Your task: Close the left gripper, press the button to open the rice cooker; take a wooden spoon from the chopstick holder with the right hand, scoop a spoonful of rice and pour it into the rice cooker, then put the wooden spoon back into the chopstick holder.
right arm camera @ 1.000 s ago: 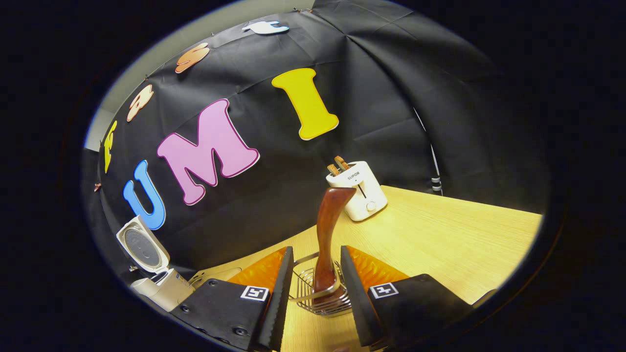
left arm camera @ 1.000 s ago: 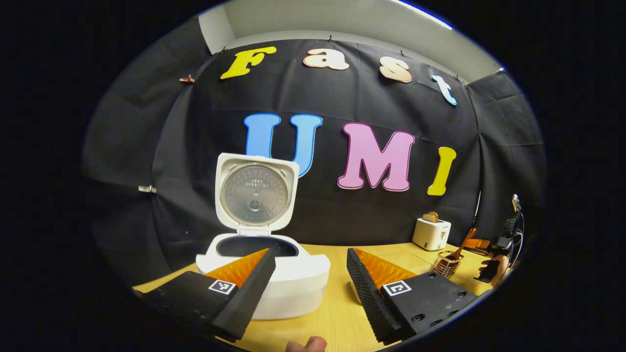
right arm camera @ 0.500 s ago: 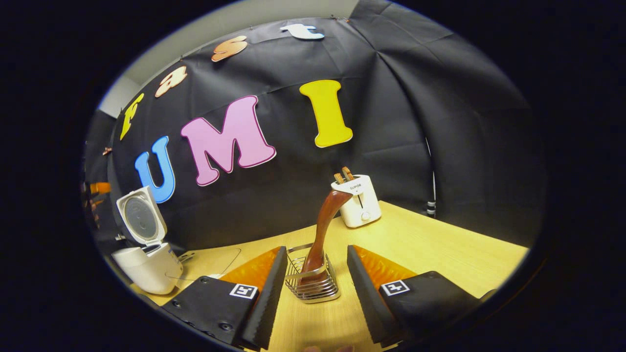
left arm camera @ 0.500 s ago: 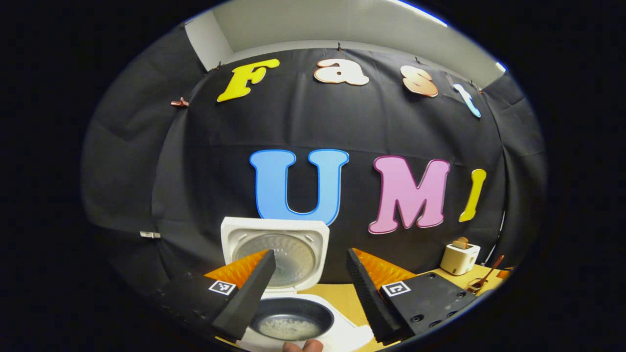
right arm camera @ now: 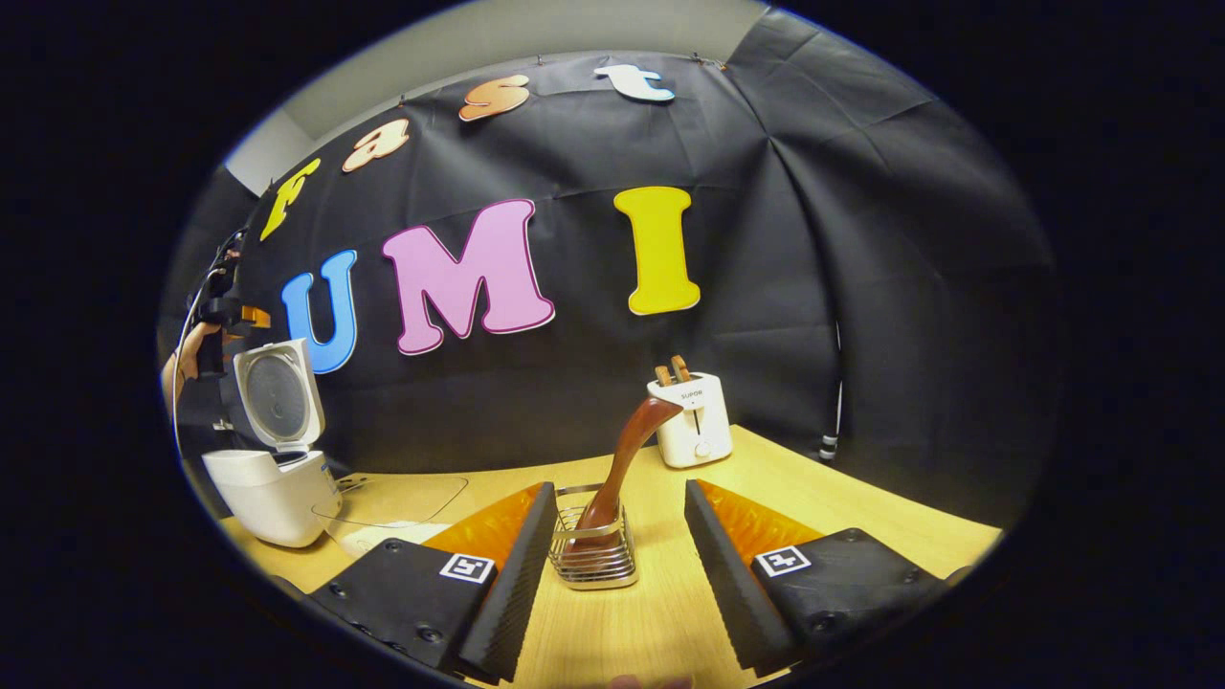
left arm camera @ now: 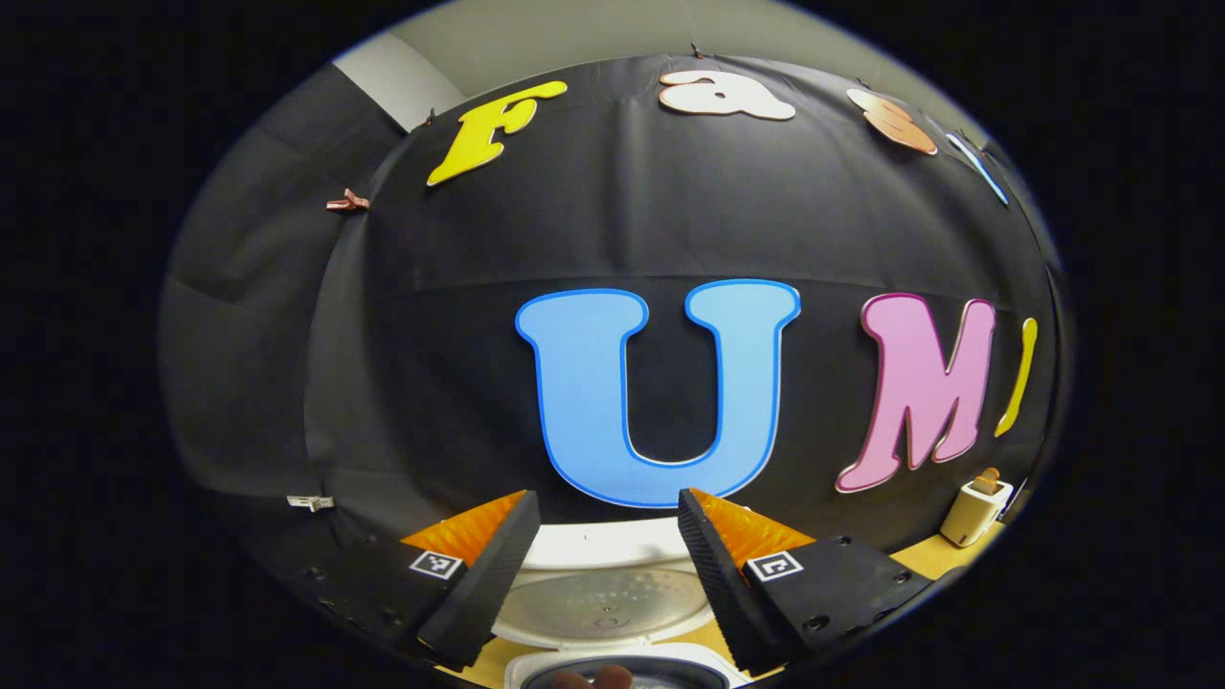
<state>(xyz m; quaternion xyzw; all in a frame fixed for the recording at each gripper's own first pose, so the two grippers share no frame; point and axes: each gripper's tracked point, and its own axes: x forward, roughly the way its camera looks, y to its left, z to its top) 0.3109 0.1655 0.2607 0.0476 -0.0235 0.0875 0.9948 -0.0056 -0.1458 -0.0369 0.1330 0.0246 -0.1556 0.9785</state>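
In the right gripper view, the right gripper (right arm camera: 612,565) sits at the bottom middle with its two fingers spread wide and nothing between them. Past its tips the wooden spoon (right arm camera: 627,459) stands leaning in the wire chopstick holder (right arm camera: 593,555) on the table (right arm camera: 861,507). The rice cooker (right arm camera: 273,478) is at the left edge with its lid up. A toaster (right arm camera: 691,431) stands farther back. In the left gripper view, the left gripper (left arm camera: 608,565) is spread wide too, holding nothing, above the open rice cooker at the bottom of the frame.
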